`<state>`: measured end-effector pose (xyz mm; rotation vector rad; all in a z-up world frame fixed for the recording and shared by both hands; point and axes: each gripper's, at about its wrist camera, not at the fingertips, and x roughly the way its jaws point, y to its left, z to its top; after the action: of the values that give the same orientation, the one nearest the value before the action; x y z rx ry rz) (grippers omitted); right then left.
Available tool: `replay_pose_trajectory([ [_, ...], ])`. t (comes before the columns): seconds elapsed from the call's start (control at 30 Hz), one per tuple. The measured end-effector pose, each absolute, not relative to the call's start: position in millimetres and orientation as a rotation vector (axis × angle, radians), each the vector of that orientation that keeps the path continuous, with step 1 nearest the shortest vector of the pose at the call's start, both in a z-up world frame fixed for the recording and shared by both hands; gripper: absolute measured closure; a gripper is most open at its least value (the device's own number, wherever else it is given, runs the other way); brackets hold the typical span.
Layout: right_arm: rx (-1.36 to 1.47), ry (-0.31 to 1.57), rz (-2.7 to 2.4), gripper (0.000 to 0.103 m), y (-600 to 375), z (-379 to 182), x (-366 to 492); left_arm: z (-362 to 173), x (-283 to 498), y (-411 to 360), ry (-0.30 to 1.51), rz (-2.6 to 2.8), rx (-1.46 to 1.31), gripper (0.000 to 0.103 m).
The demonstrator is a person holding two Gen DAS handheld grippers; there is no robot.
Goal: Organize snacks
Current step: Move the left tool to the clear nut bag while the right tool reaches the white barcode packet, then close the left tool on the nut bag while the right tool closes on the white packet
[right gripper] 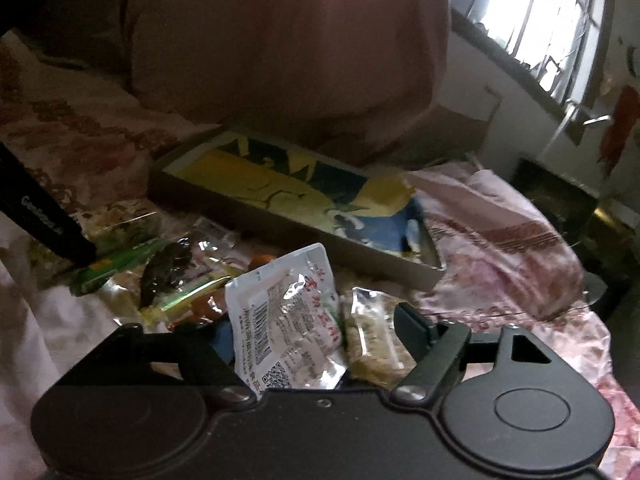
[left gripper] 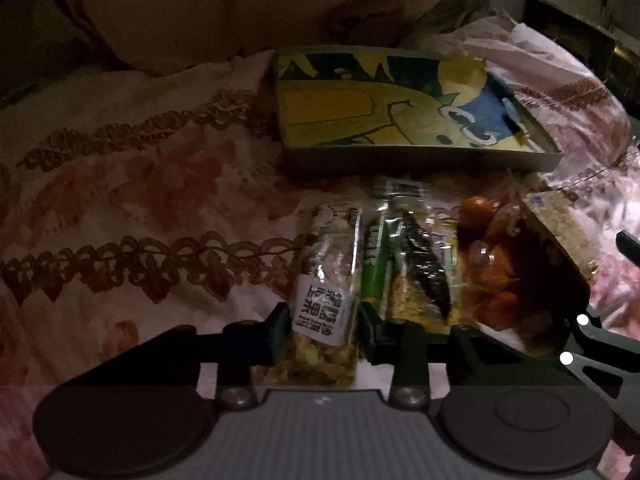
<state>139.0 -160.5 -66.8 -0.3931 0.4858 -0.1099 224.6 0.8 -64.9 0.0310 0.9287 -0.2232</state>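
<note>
Left gripper (left gripper: 324,332) clamped on nut bar packet (left gripper: 326,300), right gripper (right gripper: 316,332) pinching white foil pouch (right gripper: 288,320), snack pile on floral bedspread (left gripper: 120,200), shallow cartoon-printed box (left gripper: 400,108) just behind pile

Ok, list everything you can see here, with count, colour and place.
Tray: one, grey walls, yellow-and-blue cartoon base, on the bedspread behind the snacks.
Nut bar: one, clear wrapper, white label, between the left jaws.
Green packet: one, right of the nut bar.
Seaweed packet: one, clear with dark strip, right of the green packet.
Orange snack bag: one, right of the seaweed packet.
White pouch: one, silver-white, red print, between the right jaws.
Bedspread: one, pink floral.
Pillow: one, reddish, behind the tray.
Left gripper: black, closed on the nut bar.
Right gripper: black.
</note>
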Motion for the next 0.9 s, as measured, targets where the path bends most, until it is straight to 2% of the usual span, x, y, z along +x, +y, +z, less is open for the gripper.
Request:
replay_pose_trajectory([
  [0.3, -0.490, 0.448, -0.191, 0.032, -160.1, -73.5, 135.2, -55.0, 211.6, -9.8, 0.927, -0.334, -0.043, 0.064],
  [0.57, -0.625, 0.490, -0.189, 0.035, -158.0, -101.8, 154.8, -60.6, 216.4, -16.0, 0.912, -0.321, -0.024, 0.064],
  [0.77, -0.668, 0.535, -0.190, 0.053, -157.9, -117.4, 172.1, -65.1, 225.7, -14.3, 0.915, -0.310, -0.054, 0.061],
  [0.9, -0.684, 0.558, -0.157, 0.079, -155.0, -120.3, 171.4, -66.3, 225.2, -15.2, 0.918, -0.304, -0.044, 0.064],
])
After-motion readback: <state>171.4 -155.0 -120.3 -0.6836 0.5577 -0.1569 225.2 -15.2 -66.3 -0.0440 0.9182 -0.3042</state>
